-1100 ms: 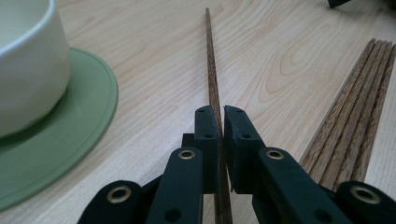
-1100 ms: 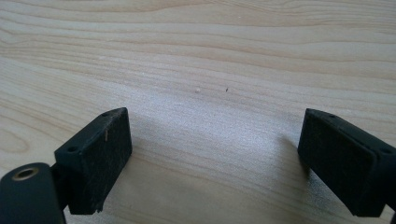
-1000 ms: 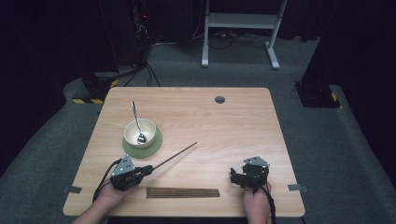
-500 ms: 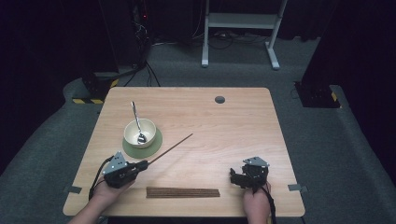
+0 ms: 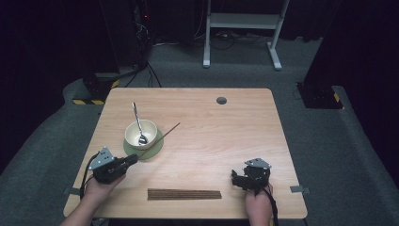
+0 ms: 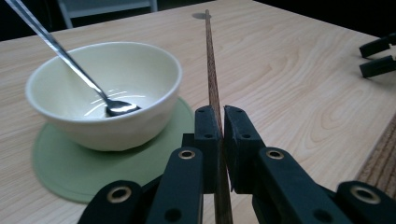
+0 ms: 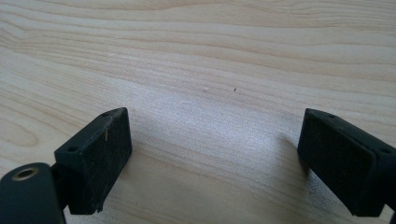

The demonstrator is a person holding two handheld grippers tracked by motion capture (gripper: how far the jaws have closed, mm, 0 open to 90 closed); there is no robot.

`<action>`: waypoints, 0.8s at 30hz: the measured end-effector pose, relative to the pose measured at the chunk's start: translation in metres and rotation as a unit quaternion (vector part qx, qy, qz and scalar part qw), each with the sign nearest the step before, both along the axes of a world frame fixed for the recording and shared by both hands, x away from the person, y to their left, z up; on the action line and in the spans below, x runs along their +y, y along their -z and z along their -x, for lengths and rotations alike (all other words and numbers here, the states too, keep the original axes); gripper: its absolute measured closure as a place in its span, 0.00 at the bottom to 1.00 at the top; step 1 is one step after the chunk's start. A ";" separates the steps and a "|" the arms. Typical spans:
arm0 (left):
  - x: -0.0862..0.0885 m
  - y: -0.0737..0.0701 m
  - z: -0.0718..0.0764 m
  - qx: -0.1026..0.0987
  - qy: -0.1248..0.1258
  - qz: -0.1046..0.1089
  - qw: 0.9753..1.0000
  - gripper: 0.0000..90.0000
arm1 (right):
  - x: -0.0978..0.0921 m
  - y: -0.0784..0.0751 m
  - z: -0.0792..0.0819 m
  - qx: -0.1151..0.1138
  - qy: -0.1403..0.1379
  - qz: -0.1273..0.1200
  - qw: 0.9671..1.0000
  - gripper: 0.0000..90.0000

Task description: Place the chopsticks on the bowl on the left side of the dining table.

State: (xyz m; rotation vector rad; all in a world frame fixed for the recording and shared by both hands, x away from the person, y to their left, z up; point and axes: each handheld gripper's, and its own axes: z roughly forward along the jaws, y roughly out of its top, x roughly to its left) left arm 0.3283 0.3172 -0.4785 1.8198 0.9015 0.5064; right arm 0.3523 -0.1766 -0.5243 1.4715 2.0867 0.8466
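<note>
L gripper (image 5: 133, 159): jaws clamped on a single wooden chopstick (image 5: 162, 135), pinched near its butt end; stick runs fwd and up-right, tip past the bowl's right side.
Chopstick, close view: shaft (image 6: 212, 84) sits between the pads, straight along the jaw axis, passing just right of the bowl rim.
Bowl (image 5: 140, 133): cream, on a green coaster (image 5: 154, 149), metal spoon (image 5: 137, 122) leaning inside, handle pointing away.
R gripper (image 5: 239, 179): jaws wide apart, holding nothing, parked low over bare tabletop (image 7: 224, 56), well apart from the action.
Rest of chopsticks (image 5: 184, 194): bundle lying flat near the front edge, between the two hands.
Step, my read: carrying the stick toward the bowl, prob. to rest it in or across it.
How to do well: keep grip firm, long lever so tip swings w/ small wrist turns; go slow, lift tip clear of rim, steer wide of spoon handle.
Risk: a knock could tip the spoon or shove bowl off coaster.
Release: only once stick is supported.
</note>
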 end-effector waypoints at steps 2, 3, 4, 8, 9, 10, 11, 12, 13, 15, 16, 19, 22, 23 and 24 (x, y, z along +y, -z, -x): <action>0.005 -0.001 -0.001 -0.001 -0.008 0.002 1.000 0.93 | 0.000 0.000 0.000 0.000 -0.001 0.001 1.000 0.11; 0.007 -0.002 -0.001 -0.001 -0.011 0.004 1.000 0.93 | 0.000 0.000 0.000 0.000 -0.001 0.001 1.000 0.11; 0.009 -0.002 -0.002 -0.003 -0.013 0.005 1.000 0.93 | 0.000 0.000 0.000 0.000 -0.001 0.001 1.000 0.11; 0.017 -0.003 -0.003 -0.003 -0.025 0.009 1.000 0.93 | 0.000 0.000 0.000 0.000 -0.001 0.001 1.000 0.11; 0.019 -0.003 -0.003 -0.004 -0.029 0.010 1.000 0.93 | 0.000 0.000 0.000 0.000 -0.001 0.001 1.000 0.11; 0.021 -0.004 -0.003 -0.004 -0.032 0.011 0.999 0.93 | 0.000 0.000 0.000 0.000 -0.001 0.001 1.000 0.11; 0.023 -0.004 -0.004 -0.005 -0.034 0.012 0.999 0.93 | 0.000 0.000 0.000 0.000 -0.001 0.000 1.000 0.11; 0.025 -0.004 -0.004 -0.005 -0.037 0.014 0.999 0.93 | 0.000 0.000 0.000 0.000 -0.002 0.001 1.000 0.11; 0.027 -0.004 -0.004 -0.005 -0.040 0.017 0.999 0.93 | 0.000 0.000 0.000 0.000 -0.002 0.000 1.000 0.11; 0.030 -0.005 -0.004 -0.005 -0.045 0.017 0.999 0.93 | 0.000 0.000 0.000 0.000 -0.002 0.001 1.000 0.11; 0.031 -0.005 -0.005 -0.005 -0.047 0.018 0.999 0.93 | 0.000 0.000 0.000 0.000 -0.002 0.000 1.000 0.11; 0.034 -0.005 -0.005 -0.004 -0.055 0.018 0.998 0.93 | 0.000 0.000 0.000 0.000 -0.002 0.000 1.000 0.11; 0.037 -0.004 -0.007 -0.003 -0.065 0.017 0.998 0.93 | 0.000 0.000 0.000 0.000 -0.003 0.001 1.000 0.11; 0.038 -0.004 -0.007 -0.002 -0.071 0.017 0.997 0.93 | 0.000 0.000 0.000 0.000 -0.003 0.001 1.000 0.11; 0.038 -0.003 -0.008 -0.001 -0.073 0.016 0.997 0.93 | 0.000 0.000 0.000 0.000 -0.003 0.001 1.000 0.11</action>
